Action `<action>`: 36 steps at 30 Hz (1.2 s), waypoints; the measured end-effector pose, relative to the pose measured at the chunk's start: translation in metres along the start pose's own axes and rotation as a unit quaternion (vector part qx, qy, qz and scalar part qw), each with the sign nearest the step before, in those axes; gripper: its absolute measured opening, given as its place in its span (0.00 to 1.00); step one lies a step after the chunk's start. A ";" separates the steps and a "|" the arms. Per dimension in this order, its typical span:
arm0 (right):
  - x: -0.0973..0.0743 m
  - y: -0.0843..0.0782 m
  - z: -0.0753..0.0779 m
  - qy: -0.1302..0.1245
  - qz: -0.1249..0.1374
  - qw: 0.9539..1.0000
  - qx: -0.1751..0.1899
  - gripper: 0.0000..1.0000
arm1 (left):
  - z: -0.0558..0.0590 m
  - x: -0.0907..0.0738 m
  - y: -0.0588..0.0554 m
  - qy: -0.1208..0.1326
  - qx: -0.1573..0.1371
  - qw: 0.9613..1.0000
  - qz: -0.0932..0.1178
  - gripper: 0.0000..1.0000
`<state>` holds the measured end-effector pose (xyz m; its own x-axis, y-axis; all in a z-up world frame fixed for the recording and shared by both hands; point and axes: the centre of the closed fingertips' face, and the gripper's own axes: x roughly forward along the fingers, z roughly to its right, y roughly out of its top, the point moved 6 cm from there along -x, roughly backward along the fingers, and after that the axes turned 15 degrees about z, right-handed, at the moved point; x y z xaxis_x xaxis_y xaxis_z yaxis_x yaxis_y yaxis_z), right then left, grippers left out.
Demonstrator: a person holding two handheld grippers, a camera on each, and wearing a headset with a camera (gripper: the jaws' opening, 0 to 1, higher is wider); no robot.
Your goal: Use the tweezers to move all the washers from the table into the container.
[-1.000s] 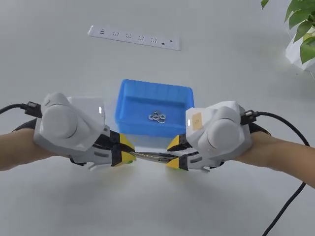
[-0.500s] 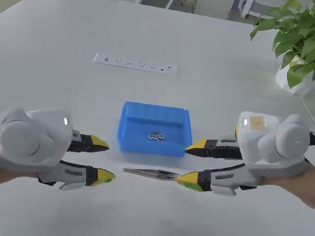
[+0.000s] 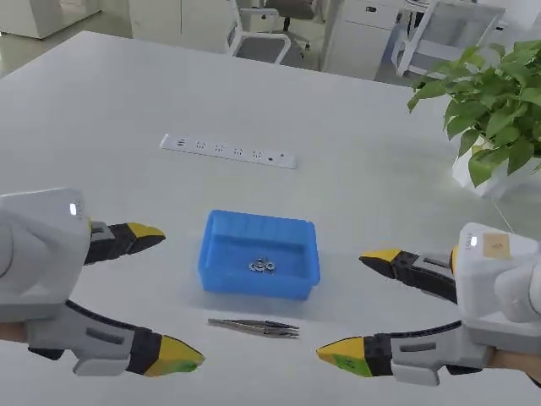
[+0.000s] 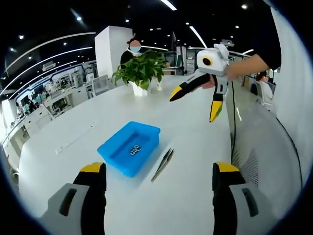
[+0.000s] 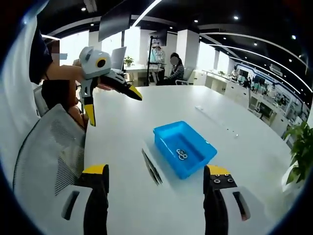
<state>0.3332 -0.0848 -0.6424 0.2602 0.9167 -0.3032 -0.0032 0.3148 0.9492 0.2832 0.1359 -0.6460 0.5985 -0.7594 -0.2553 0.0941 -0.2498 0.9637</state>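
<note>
A blue container [image 3: 259, 257] sits mid-table with several washers [image 3: 264, 266] lying inside it. The metal tweezers [image 3: 254, 327] lie flat on the table just in front of it, held by nothing. My left gripper [image 3: 161, 296] is at the lower left, open and empty. My right gripper [image 3: 355, 309] is at the lower right, also open and empty. The left gripper view shows the container [image 4: 129, 148], the tweezers [image 4: 163, 164] and the right gripper [image 4: 203, 95] raised opposite. In the right gripper view I see the container [image 5: 185, 148], the tweezers [image 5: 151, 167] and the left gripper [image 5: 110, 90].
A white power strip [image 3: 228, 151] lies beyond the container. A potted plant [image 3: 490, 118] stands at the table's far right. Office chairs [image 3: 262, 34] and desks are behind the table, and a white mesh chair [image 5: 49, 147] is close by.
Both grippers have let go of the tweezers, opened wide and drawn apart to the sides. The tweezers now lie on the table. The head camera has tilted up.
</note>
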 end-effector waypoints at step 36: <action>-0.021 -0.006 -0.010 0.014 -0.032 0.998 -0.050 1.00 | 0.010 -0.035 0.011 0.040 0.020 0.999 0.001 0.99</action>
<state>0.3176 -0.1038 -0.6429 0.2355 0.9004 -0.3659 -0.0840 0.3940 0.9153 0.2553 0.1535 -0.6275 0.6600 -0.7100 -0.2456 0.0617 -0.2745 0.9596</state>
